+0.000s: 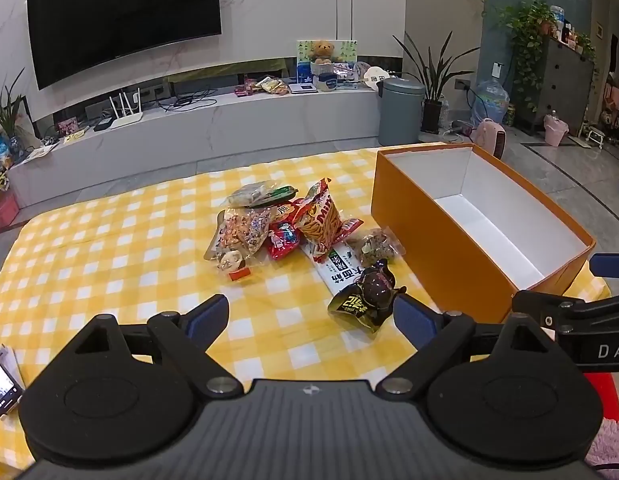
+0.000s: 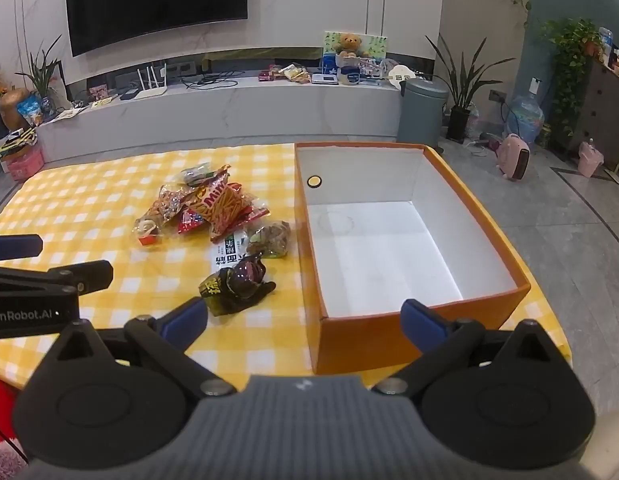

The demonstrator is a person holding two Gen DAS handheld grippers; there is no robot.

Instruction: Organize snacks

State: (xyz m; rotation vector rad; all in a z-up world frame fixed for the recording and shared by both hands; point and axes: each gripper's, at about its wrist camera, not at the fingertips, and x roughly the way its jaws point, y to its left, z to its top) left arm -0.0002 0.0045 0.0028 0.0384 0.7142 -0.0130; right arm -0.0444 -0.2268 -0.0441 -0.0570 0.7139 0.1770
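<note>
Since both grippers, left gripper [image 1: 311,318] and right gripper [image 2: 305,322], hang wide and empty, take the crinkly black foil snack pouch [image 1: 363,300] nearest, left of the empty orange cardboard box [image 2: 389,336]: light, slippery (pinch a sealed edge).

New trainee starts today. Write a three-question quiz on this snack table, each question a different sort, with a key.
1. True or false: the orange box already holds snacks.
2. Which packet lies nearest the left gripper? A) the black packet B) the orange Mimi bag C) the clear nut packet
3. Fill in: both grippers, including the right gripper, are ____.

Key:
1. False; only its white inside shows.
2. A
3. open, holding nothing.
</note>
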